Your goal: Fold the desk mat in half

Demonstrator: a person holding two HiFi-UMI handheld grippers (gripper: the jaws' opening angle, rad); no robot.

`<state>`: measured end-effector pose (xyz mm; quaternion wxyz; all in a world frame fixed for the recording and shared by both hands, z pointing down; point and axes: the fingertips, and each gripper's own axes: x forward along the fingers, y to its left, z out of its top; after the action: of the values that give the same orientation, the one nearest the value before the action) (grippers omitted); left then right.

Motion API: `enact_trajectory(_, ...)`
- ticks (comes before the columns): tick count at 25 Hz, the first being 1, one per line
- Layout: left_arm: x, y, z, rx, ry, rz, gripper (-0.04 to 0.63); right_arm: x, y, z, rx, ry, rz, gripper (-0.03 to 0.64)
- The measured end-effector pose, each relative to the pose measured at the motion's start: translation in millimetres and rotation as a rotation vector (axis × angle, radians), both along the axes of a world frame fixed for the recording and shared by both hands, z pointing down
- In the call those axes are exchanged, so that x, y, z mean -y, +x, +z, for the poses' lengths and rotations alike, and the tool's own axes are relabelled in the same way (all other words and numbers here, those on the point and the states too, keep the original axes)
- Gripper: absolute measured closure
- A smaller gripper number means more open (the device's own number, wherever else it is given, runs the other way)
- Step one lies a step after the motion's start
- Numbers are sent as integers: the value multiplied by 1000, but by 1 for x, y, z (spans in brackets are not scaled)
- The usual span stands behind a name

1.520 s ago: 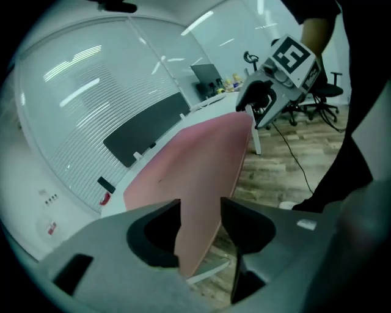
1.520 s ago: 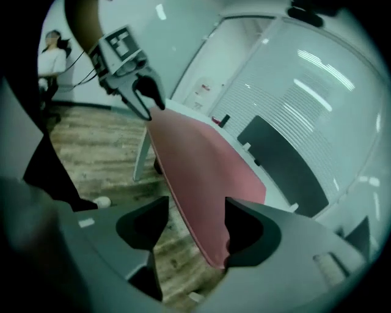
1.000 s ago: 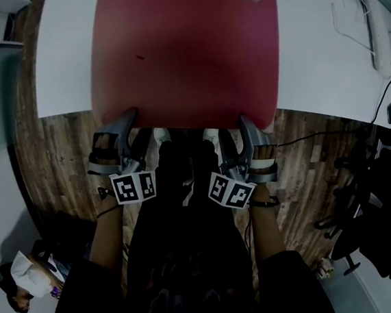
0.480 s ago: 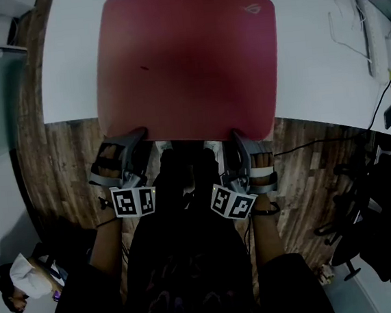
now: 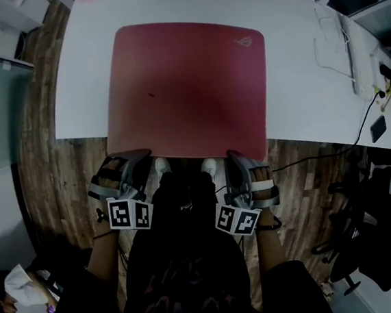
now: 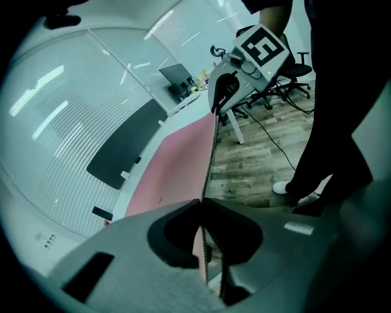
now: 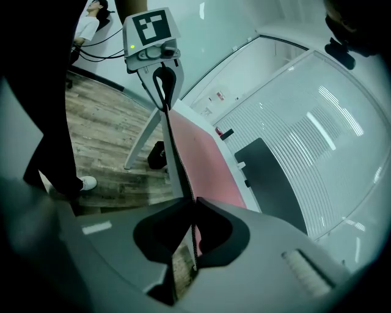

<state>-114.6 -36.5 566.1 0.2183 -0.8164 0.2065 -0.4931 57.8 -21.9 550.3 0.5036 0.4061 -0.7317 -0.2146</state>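
Head view shows the red desk mat [image 5: 188, 84] lying flat on the white table [image 5: 299, 87], its near edge overhanging the table's near edge; the left gripper [image 5: 135, 157] and right gripper [image 5: 237, 156] are closing on that edge's two corners, the thin sheet pinched between each pair of jaws; it looks light, limp and grippy, so corner holds suit it; wooden floor [image 5: 46, 180] lies below; office chairs [image 5: 382, 237] stand past the table's right end.
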Motion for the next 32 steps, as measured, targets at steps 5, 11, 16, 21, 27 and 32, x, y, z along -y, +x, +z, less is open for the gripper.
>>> enact_trajectory(5,16,1,-28,9,-1,52,575,14,1,-25,-13,8,-35,586)
enact_trajectory(11,47,2,-58,-14,16,77,575,45,1,-60,-38,57,-61,586)
enact_trajectory(16,85,7,-80,2,48,114,574,80,5,-80,-68,75,-90,586)
enact_trajectory(21,130,14,-99,22,88,136,574,120,11,-93,-79,79,-110,585)
enact_trajectory(27,184,28,-100,31,96,146,574,168,23,-87,-76,-8,-161,583)
enact_trajectory(32,224,32,-92,32,58,121,575,215,28,-79,-65,-43,-187,583)
